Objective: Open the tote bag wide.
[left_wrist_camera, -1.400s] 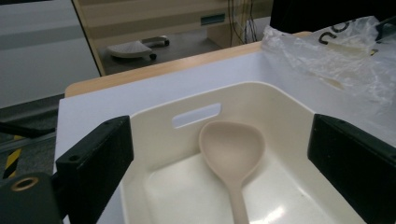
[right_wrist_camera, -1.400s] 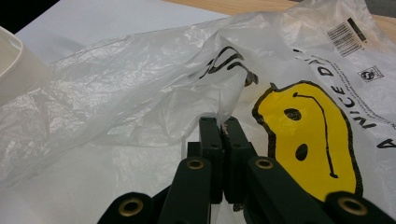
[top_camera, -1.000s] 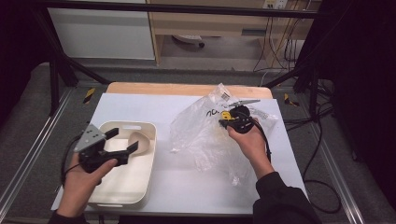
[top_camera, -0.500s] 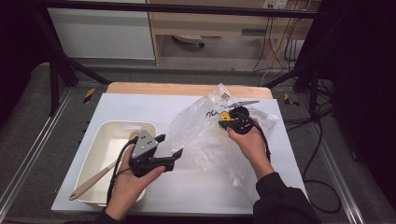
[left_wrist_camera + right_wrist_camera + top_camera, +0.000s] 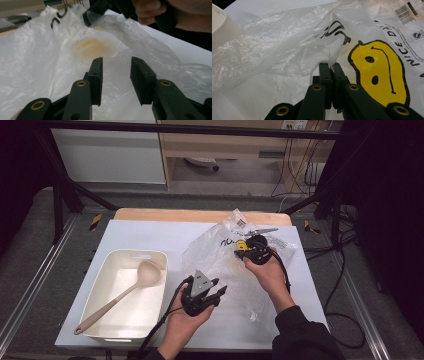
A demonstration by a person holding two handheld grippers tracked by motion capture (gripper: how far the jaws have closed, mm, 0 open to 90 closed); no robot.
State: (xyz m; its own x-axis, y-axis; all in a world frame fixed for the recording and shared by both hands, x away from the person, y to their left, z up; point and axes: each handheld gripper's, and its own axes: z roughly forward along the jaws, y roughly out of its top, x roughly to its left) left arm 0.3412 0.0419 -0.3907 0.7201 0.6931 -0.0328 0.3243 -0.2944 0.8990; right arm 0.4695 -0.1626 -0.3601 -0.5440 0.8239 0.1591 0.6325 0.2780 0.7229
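Observation:
A crumpled clear plastic bag (image 5: 212, 257) with a yellow smiley face (image 5: 379, 72) lies on the white table right of centre. My right gripper (image 5: 246, 249) is at the bag's far side, shut on a fold of the film (image 5: 331, 65). My left gripper (image 5: 221, 292) is at the bag's near edge, pointing toward it. Its jaws stand open just above the film (image 5: 116, 62), with nothing between them. Through the bag (image 5: 37, 50) a yellowish patch (image 5: 91, 47) shows, and the other hand (image 5: 150, 12) is beyond it.
At the left of the table stands a white bin (image 5: 131, 253) with a beige ladle (image 5: 135, 282) lying in it, handle toward the near corner. The bin's corner (image 5: 219, 22) also shows in the right gripper view. Metal rails flank the table, and cables hang at the right.
My left gripper has moved right, from over the bin to the bag's near edge. The ladle now lies in the bin. The right gripper has stayed put on the bag.

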